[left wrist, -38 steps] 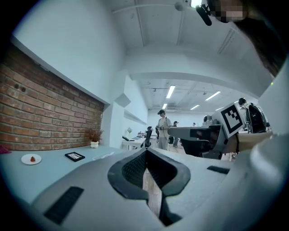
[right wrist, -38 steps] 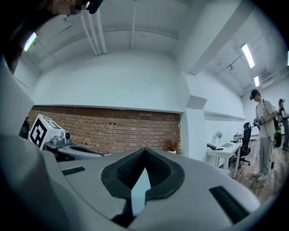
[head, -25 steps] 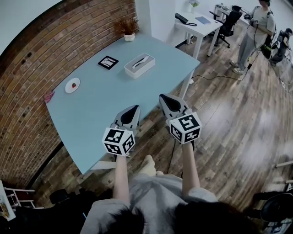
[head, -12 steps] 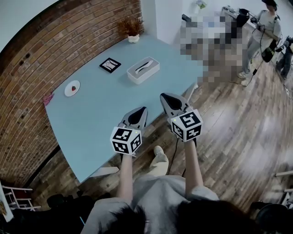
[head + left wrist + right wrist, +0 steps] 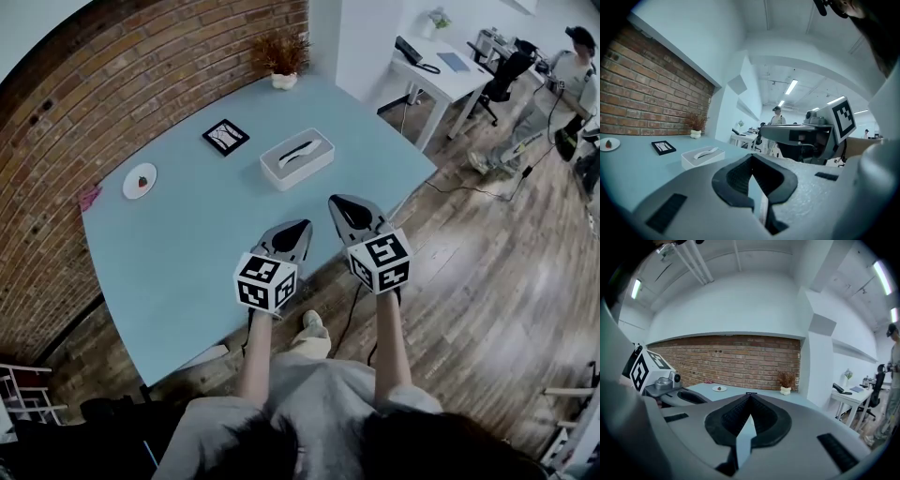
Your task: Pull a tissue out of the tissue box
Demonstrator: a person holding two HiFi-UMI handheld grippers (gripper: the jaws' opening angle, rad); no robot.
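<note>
The white tissue box (image 5: 296,157) lies on the pale blue table (image 5: 187,244), a tissue poking from its slot. It shows as well in the left gripper view as the tissue box (image 5: 702,156), well ahead of the jaws. My left gripper (image 5: 301,226) hovers at the table's near edge, shut and empty. My right gripper (image 5: 336,201) hangs beside it on the right, also shut with nothing in it. Both are well short of the box. In their own views the left gripper (image 5: 751,162) and right gripper (image 5: 750,397) have jaws that meet at the tips.
A black framed card (image 5: 223,137), a small plate (image 5: 140,180) with something red, and a potted plant (image 5: 284,56) also sit on the table. A brick wall runs along the left. Beyond the table stand a white desk (image 5: 441,70), an office chair and a person (image 5: 562,84).
The table and tissue box have come nearer to the grippers in the head view. My left gripper has drifted right, closer to the right one. Both stay shut.
</note>
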